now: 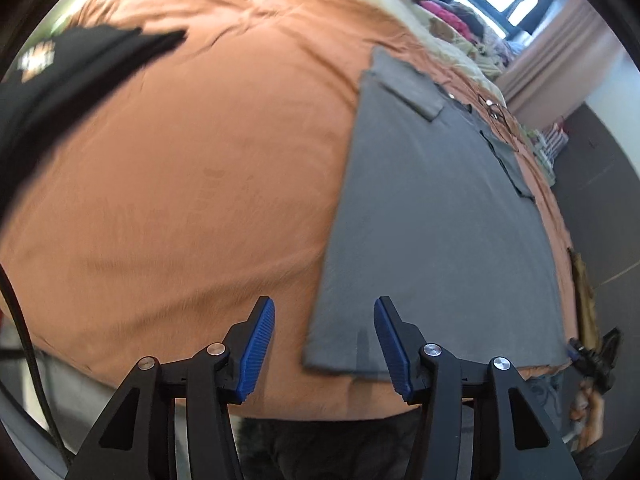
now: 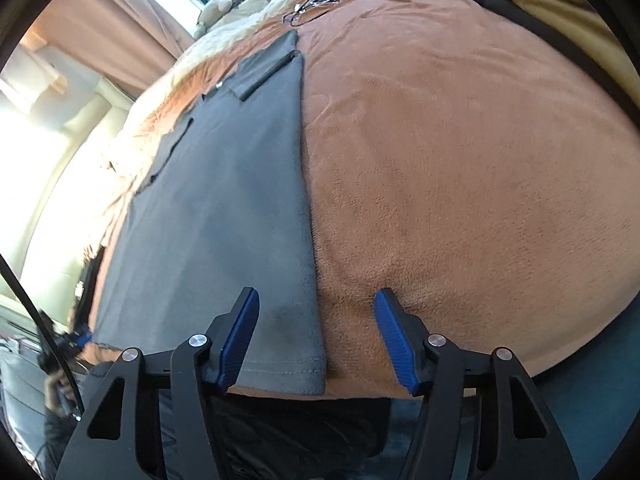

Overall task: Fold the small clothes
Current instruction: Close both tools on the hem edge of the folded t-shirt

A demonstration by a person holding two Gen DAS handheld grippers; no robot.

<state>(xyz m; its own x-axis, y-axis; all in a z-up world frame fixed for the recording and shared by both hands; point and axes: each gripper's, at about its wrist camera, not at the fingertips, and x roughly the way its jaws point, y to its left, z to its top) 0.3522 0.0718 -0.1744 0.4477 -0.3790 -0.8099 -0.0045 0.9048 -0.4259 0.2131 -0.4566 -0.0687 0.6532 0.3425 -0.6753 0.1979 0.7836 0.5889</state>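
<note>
Blue-padded left gripper (image 1: 324,344) and right gripper (image 2: 316,338) both gaped, unclenched, straddling the flat grey folded T-shirt's (image 1: 432,216) near corners; black garment (image 1: 60,92) at ten o'clock (its orange-white print unreadable) on the orange fleece blanket (image 1: 192,184).

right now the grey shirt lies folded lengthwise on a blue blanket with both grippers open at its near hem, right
Not quite: the blanket is orange-brown, not blue, as both wrist views show. The rest holds: the grey shirt lies folded lengthwise, and the left gripper and right gripper are open at its near hem.
</note>
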